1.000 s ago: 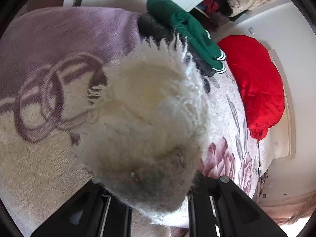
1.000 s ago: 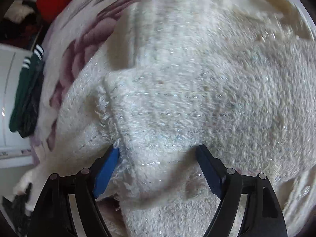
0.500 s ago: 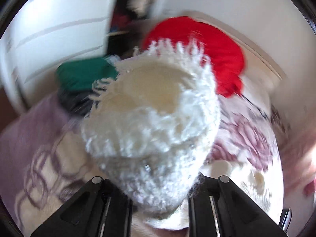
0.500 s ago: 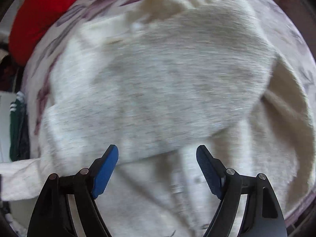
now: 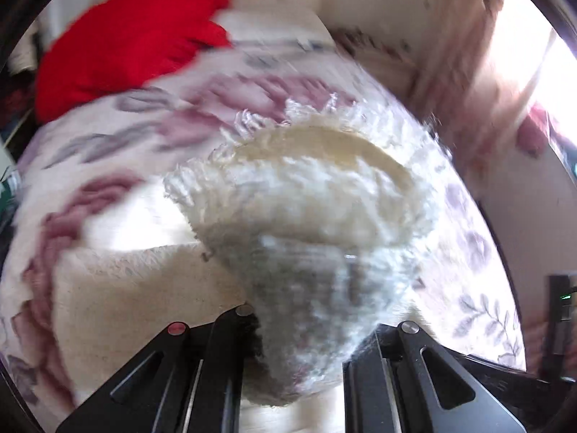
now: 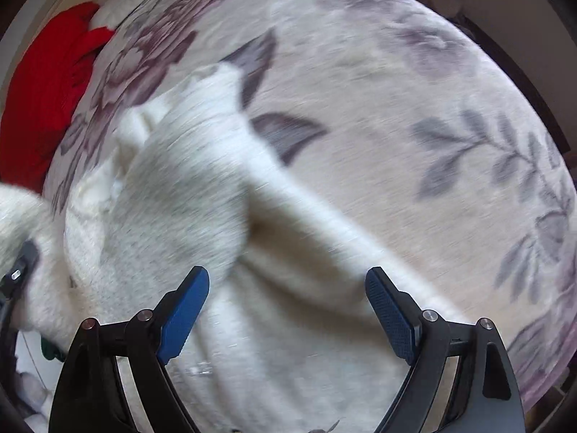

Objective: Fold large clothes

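Observation:
A fluffy cream-white sweater (image 6: pixel 173 195) lies on a floral blanket (image 6: pixel 414 115) on the bed. My left gripper (image 5: pixel 306 328) is shut on a bunched fringed part of the sweater (image 5: pixel 310 216), which fills the middle of the left wrist view and hides the fingertips. My right gripper (image 6: pixel 288 299) is open and empty, its blue pads (image 6: pixel 184 310) held above the sweater's body and a sleeve-like strip (image 6: pixel 324 238). The left gripper's black body shows at the left edge of the right wrist view (image 6: pixel 14 281).
A red cloth (image 5: pixel 122 39) lies at the far side of the bed, also in the right wrist view (image 6: pixel 43 93). A wall and a bright curtained window (image 5: pixel 533 54) stand to the right. Flat cream fabric (image 5: pixel 137 288) lies under the left gripper.
My left gripper has swung right with the sweater bunch: green and black clothes left the view, window entered. My right gripper has pulled back off the sweater, staying open.

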`<state>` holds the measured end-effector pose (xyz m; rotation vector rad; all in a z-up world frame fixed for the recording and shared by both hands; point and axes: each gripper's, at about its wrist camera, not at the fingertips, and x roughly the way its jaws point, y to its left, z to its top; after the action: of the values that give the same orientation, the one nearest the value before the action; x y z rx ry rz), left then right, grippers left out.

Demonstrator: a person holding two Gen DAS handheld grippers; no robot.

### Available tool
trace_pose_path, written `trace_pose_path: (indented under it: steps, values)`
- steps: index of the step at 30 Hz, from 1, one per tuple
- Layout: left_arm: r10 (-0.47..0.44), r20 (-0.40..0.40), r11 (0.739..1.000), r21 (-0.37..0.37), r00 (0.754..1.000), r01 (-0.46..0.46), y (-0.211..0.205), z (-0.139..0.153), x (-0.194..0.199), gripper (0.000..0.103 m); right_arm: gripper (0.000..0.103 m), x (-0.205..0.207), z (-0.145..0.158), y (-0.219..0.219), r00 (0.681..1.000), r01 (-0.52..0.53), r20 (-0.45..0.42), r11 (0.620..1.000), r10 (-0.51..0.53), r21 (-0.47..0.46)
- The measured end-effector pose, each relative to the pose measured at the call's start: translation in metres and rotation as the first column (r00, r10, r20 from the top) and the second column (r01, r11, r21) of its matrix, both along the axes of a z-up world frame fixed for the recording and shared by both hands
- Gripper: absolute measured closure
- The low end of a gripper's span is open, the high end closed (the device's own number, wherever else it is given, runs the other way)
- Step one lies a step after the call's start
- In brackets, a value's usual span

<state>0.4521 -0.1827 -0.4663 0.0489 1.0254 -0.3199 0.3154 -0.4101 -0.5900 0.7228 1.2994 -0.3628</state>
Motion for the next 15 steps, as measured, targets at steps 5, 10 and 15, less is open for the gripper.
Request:
trace_pose_path:
  steps: [5, 10, 15]
  values:
    - [0.022, -0.178, 0.995, 0.099, 0.984, -0.005, -0.047, -0.047, 0.005, 0.081, 0.013, -0.013, 0.004, -0.069, 1.0, -0.014, -0.019, 1.0, 0.014, -0.012]
    - [0.031, -0.211, 0.999, 0.024, 0.977, -0.026, -0.037, -0.035, -0.009, 0.008, 0.013, -0.01, 0.019, -0.112, 0.999, -0.047, 0.008, 0.999, 0.047, -0.005]
    - [0.16, -0.125, 0.985, 0.08, 0.979, -0.151, 0.02, -0.001, -0.033, 0.008, 0.013, 0.021, 0.037, -0.118, 0.994, -0.088, 0.077, 0.989, 0.079, 0.115]
